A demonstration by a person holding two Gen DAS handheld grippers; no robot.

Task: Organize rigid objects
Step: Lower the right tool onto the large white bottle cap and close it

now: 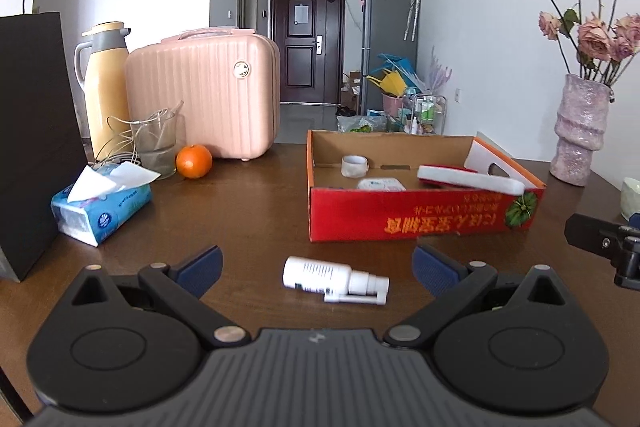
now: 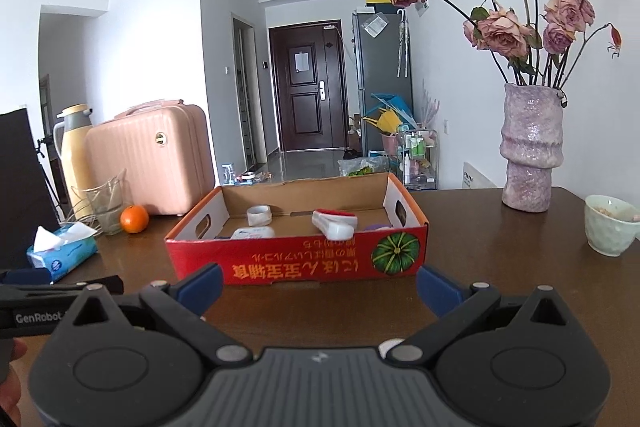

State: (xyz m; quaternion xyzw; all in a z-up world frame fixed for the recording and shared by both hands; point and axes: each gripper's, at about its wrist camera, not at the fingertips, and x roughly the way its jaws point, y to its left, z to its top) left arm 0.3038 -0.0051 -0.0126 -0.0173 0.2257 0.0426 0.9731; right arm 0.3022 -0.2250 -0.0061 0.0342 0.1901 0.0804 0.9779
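Note:
A white spray bottle [image 1: 334,279] lies on its side on the brown table, between the blue pads of my open left gripper [image 1: 318,267]. Behind it stands a red cardboard box [image 1: 420,223] holding a tape roll [image 1: 355,165], a white packet [image 1: 380,185] and a red-and-white flat item [image 1: 470,179]. In the right wrist view my right gripper [image 2: 320,287] is open and holds nothing, just in front of the same red box [image 2: 298,267]. The tape roll [image 2: 259,215], the packet [image 2: 253,233] and the red-and-white item [image 2: 334,223] show inside it.
An orange [image 1: 194,161], a tissue pack [image 1: 100,207], a glass [image 1: 154,147], a yellow thermos [image 1: 106,87], a pink case [image 1: 204,95] and a black bag [image 1: 34,139] stand at left. A pink vase of roses [image 2: 530,147] and a pale cup [image 2: 610,225] stand at right.

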